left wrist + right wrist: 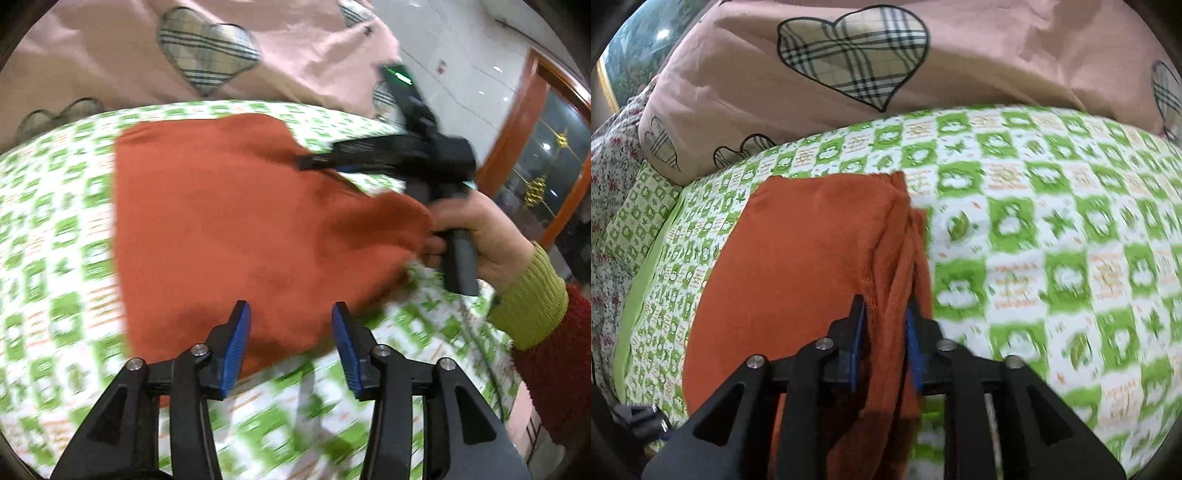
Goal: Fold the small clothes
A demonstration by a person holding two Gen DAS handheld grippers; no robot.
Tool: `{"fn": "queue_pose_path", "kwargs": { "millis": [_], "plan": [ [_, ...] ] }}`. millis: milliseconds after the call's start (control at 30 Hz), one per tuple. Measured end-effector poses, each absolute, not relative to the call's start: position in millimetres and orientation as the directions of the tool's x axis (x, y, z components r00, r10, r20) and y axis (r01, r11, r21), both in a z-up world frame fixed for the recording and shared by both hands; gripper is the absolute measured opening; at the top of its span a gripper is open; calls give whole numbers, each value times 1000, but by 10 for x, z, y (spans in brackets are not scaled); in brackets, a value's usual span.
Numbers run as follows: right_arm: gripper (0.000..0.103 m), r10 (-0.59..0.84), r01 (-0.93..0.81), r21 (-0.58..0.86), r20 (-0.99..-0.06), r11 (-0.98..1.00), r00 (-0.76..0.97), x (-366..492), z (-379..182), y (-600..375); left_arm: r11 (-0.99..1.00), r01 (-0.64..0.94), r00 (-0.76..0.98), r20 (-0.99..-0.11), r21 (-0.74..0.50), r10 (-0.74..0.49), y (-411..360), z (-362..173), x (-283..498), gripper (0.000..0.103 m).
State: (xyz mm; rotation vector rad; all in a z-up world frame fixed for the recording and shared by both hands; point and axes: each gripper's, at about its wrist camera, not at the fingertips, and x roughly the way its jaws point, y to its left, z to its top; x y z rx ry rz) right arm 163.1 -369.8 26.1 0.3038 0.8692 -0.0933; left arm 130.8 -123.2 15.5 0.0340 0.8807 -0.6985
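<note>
A rust-orange knit garment [229, 221] lies on a green-and-white patterned sheet [59, 229]. My left gripper [291, 314] is open, its blue pads just above the garment's near edge, holding nothing. My right gripper [886, 314] is shut on a bunched fold of the garment [798, 266] at its right side, lifting that edge. In the left wrist view the right gripper [314, 162] shows at the right, held by a hand, its fingers over the garment's far right corner.
A pink quilt [997, 55] with plaid heart patches lies bunched along the far side of the sheet [1071, 240]. A floral cloth [609, 177] lies at the far left. A tiled floor and a wooden door frame [517, 122] show at the right.
</note>
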Motion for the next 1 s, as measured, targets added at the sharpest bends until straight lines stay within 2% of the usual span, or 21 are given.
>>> {"fn": "queue_pose_path", "kwargs": {
  "millis": [33,67,100,200,367,433,500,533,567,600,667,733,1000],
  "plan": [
    [46,34,227,233,-766,946,642,1562,271,-3727,799,551,448,-721,-242,-528,-1114,172,1333,57],
    [56,32,241,242,-764,940,644,1515,282,-3750,816,524,464,-723,-242,-512,-986,192,1370,67],
    [62,46,253,271,-760,929,648,1444,300,-3788,824,510,473,-720,-246,-508,-914,206,1401,74],
    [73,154,214,380,-735,900,660,1351,322,-3816,849,442,494,-711,-291,-501,-675,223,1611,82],
    [73,148,213,330,-793,920,591,1494,170,-3740,840,344,409,-739,-419,-536,-593,-17,2191,82],
    [73,186,212,360,-803,908,567,1564,54,-3725,826,306,365,-742,-474,-562,-627,-180,2400,80],
    [71,246,213,420,-797,882,552,1598,-62,-3721,807,273,341,-731,-524,-590,-663,-319,2566,70],
    [63,260,206,437,-786,875,561,1603,-79,-3713,796,273,353,-714,-540,-605,-679,-336,2612,60],
    [43,286,194,461,-775,866,564,1604,-87,-3696,777,281,339,-700,-563,-629,-719,-353,2671,42],
    [36,317,193,494,-764,848,561,1601,-98,-3688,780,274,336,-704,-562,-625,-742,-366,2712,36],
    [33,315,197,500,-756,843,573,1577,-57,-3633,775,291,348,-692,-561,-632,-742,-298,2706,27],
    [32,286,180,470,-753,864,592,1524,64,-3489,769,330,373,-673,-547,-639,-678,-143,2586,25],
    [31,435,23,563,-662,826,611,1457,249,-2602,814,322,482,-656,-483,-580,207,339,1973,25]
  ]
}}
